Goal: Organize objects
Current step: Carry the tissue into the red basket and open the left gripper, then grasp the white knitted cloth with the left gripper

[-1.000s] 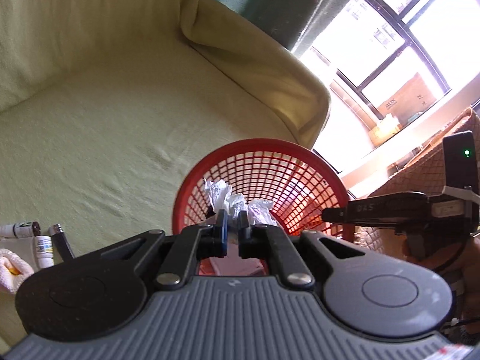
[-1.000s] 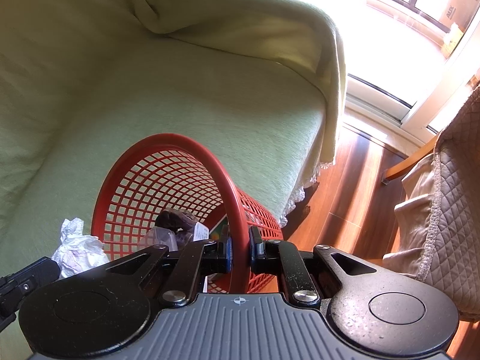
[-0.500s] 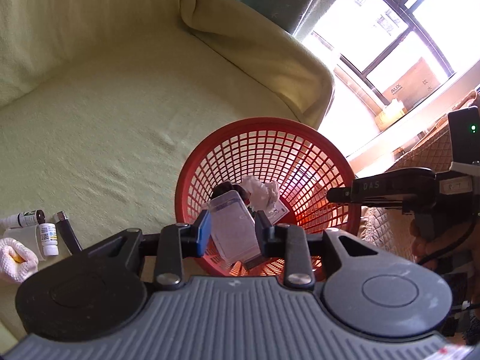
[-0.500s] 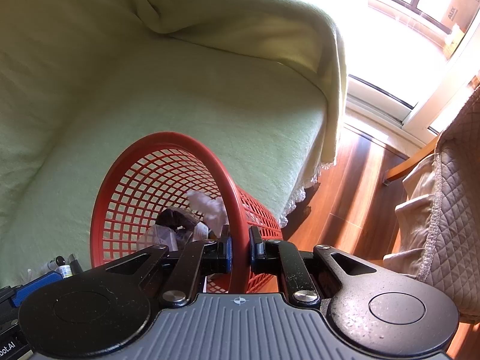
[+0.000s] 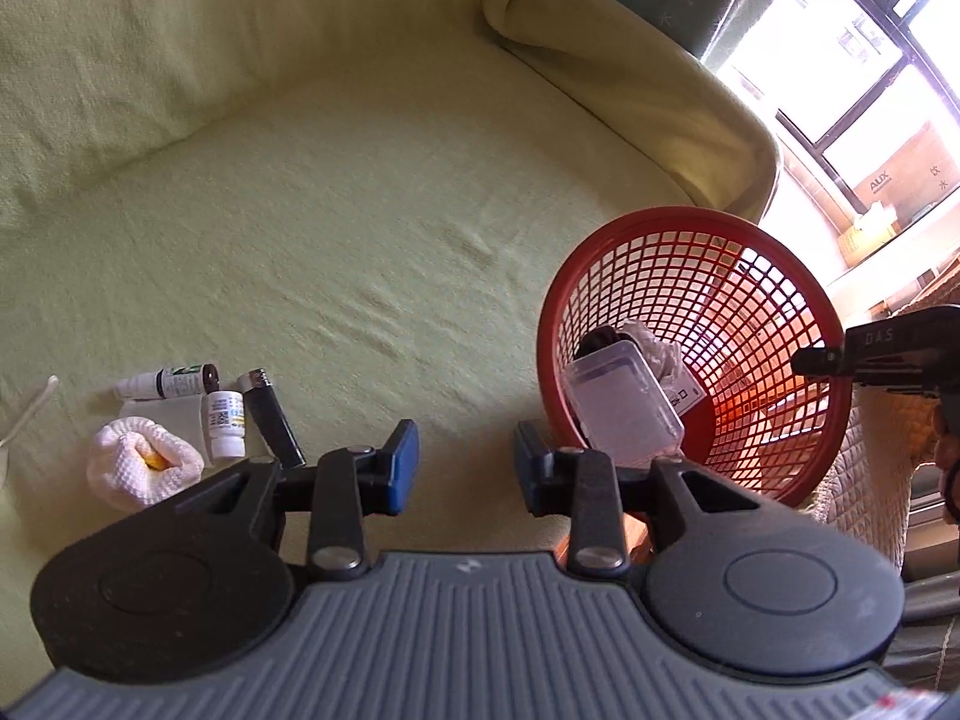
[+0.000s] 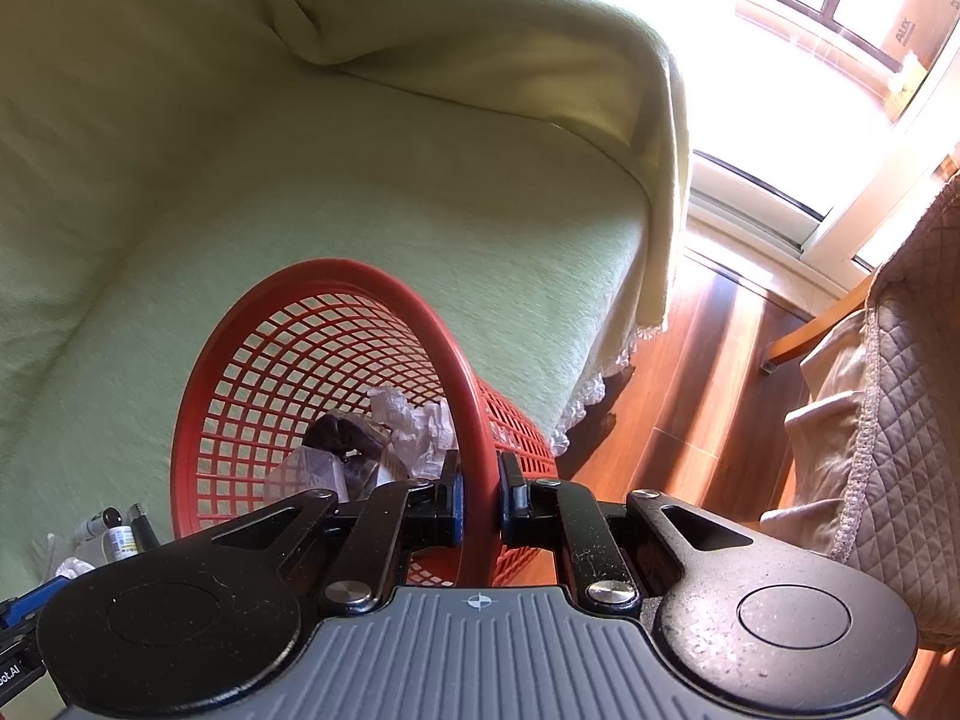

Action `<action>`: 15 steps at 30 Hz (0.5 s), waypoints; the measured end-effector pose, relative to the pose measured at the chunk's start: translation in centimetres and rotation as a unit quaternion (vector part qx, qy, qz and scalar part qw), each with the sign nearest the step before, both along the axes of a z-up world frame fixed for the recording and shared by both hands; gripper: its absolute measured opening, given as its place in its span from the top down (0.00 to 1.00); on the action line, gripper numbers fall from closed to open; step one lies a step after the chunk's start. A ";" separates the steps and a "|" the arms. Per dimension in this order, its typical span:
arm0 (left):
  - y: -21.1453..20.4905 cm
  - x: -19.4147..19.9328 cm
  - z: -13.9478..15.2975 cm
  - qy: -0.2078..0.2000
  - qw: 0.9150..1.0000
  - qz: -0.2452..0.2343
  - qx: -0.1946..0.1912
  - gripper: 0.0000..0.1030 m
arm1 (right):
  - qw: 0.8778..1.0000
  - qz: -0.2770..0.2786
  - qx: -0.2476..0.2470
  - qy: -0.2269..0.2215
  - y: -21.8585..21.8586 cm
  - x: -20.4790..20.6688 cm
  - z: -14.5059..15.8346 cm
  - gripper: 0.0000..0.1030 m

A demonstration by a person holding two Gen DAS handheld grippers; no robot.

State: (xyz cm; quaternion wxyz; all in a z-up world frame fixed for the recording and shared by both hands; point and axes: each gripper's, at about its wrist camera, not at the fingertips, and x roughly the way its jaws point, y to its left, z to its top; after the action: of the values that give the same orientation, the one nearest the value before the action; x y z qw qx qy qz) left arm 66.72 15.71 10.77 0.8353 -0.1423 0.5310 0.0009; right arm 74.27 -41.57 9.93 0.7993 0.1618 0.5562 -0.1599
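A red mesh basket is tilted at the sofa's edge, holding a clear plastic box, crumpled white tissue and a dark item. My right gripper is shut on the basket's rim; tissue shows inside. My left gripper is open and empty over the sofa seat, left of the basket. Further left lie a dropper bottle, a small white bottle, a black lighter and a white cloth bundle.
The sofa is covered with a pale green throw, its armrest behind the basket. Wooden floor and a quilted chair lie right. A window is behind. A white stick lies at far left.
My left gripper let the crumpled tissue go into the basket, opened wide and drew back left, away from the basket. The right gripper kept its hold on the rim.
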 end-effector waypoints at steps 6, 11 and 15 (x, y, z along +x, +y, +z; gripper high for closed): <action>0.8 -0.5 0.0 0.006 1.000 0.015 0.005 0.72 | 1.000 0.000 0.000 -0.001 0.0 -0.1 0.0 0.93; 1.0 -0.7 0.1 0.007 1.000 0.019 0.008 0.72 | 0.999 -0.019 0.034 -0.028 -2.7 -1.3 -0.7 0.92; 2.0 -1.1 0.3 0.004 1.000 0.028 0.013 0.72 | 0.983 -0.164 0.088 0.012 -10.3 -5.5 -5.9 0.92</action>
State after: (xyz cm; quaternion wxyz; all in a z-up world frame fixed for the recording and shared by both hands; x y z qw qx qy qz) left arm 65.61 17.70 11.05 0.8345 -0.1462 0.5303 0.0314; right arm 68.75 -51.90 3.99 0.7385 0.3185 0.5433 -0.2409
